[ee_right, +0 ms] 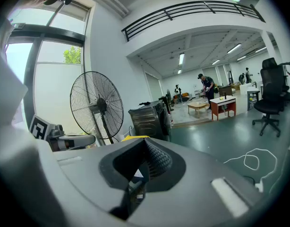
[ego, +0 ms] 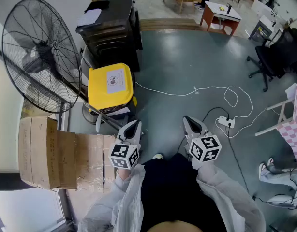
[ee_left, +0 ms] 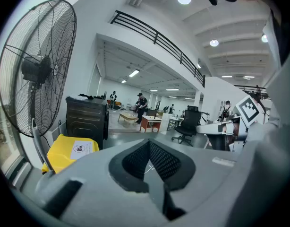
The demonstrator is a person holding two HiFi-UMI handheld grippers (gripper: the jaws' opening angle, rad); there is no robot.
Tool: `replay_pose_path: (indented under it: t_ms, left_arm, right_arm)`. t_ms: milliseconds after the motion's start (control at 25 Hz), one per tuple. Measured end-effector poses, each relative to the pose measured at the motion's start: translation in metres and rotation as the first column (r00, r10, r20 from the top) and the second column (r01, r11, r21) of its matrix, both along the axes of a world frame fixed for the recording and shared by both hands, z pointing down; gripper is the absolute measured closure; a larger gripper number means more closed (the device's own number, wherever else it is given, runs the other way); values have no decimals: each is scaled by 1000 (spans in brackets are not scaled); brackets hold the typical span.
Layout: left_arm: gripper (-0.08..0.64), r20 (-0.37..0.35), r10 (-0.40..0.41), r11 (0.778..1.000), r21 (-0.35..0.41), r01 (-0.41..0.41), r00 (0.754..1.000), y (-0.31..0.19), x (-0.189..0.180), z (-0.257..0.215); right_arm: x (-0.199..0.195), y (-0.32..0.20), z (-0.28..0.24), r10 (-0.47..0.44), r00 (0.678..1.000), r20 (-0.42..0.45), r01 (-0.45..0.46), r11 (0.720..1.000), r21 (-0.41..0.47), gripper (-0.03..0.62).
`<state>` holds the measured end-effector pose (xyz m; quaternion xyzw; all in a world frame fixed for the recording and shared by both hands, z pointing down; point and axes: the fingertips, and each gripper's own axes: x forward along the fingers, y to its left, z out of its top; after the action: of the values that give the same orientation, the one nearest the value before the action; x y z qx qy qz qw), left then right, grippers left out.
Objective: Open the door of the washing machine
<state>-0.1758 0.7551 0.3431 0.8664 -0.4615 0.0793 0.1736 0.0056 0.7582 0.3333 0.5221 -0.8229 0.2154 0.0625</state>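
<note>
A dark grey boxy machine (ego: 112, 30) stands far ahead on the floor by the left wall, with papers and dark items on top; it also shows in the left gripper view (ee_left: 86, 119) and the right gripper view (ee_right: 147, 119). I cannot make out its door. My left gripper (ego: 134, 124) and right gripper (ego: 186, 120) hang side by side in front of my body, well short of the machine and pointing slightly down. Both are shut with nothing between the jaws, as their own views show for the left gripper (ee_left: 149, 143) and the right gripper (ee_right: 144, 143).
A large pedestal fan (ego: 39, 57) stands at the left, a yellow-lidded bin (ego: 111, 86) between me and the machine. Cardboard boxes (ego: 47, 153) lie at my left. A white cable and power strip (ego: 226, 122) cross the floor at the right, near an office chair (ego: 272, 57).
</note>
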Motion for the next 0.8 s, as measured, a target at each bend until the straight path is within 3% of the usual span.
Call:
replay_pose_path:
  t_ms: [560, 800]
  left_arm:
    - [558, 0, 21, 1000, -23, -21, 1000, -1, 9, 17]
    - [451, 5, 20, 1000, -23, -19, 1000, -45, 22, 18]
  right_arm:
    - [-2, -1, 19, 17, 1000, 25, -16, 999, -37, 584]
    - [5, -46, 25, 6, 998, 56, -4, 999, -39, 584]
